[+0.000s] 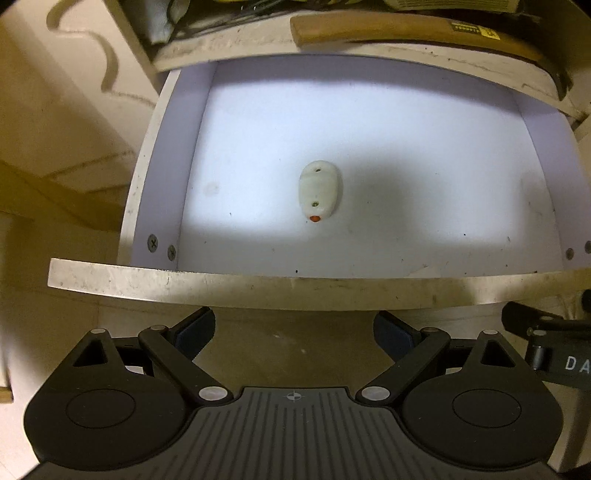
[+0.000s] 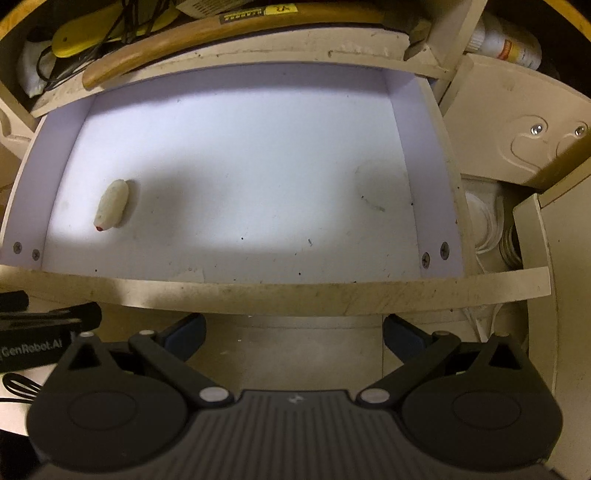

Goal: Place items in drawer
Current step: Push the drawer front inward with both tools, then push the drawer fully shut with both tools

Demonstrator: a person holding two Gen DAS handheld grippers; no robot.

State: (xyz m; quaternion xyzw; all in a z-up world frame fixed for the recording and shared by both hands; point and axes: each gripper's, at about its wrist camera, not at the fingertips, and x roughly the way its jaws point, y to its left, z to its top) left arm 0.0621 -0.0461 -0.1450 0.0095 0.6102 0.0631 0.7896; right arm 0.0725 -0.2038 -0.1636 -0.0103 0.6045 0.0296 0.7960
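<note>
a worn, cream-coloured cabinet fills both views, dim and yellowish outside a pool of light that falls into the pulled-out drawer [image 1: 236, 291]. the drawer floor is white and speckled with small dark marks, and a soft shadow crosses its middle. its back edge runs under the shelf above, so the rear wall is only partly seen.

a small white oval gadget [image 1: 317, 192] lies flat on the drawer floor, apart from every wall. from the left wrist view it sits near the middle; from the right wrist view the same gadget [image 2: 112, 205] appears toward the left side. it has two tiny dark holes and an orange dot at its near end. what it is cannot be made out.

on the shelf above, a wooden handle [image 1: 388, 31] with a yellow-and-black label lies across, its ends cut off by the frame. beside it in the right wrist view are a yellow object [image 2: 110, 31] and tangled dark cords, half hidden. a white bottle [image 2: 506, 42] at the upper right is blurred.

the left gripper [image 1: 293, 336] hangs in front of the drawer's front edge, fingers spread wide, holding nothing. the right gripper [image 2: 293, 332] does the same, also wide apart with nothing between its fingers.
</note>
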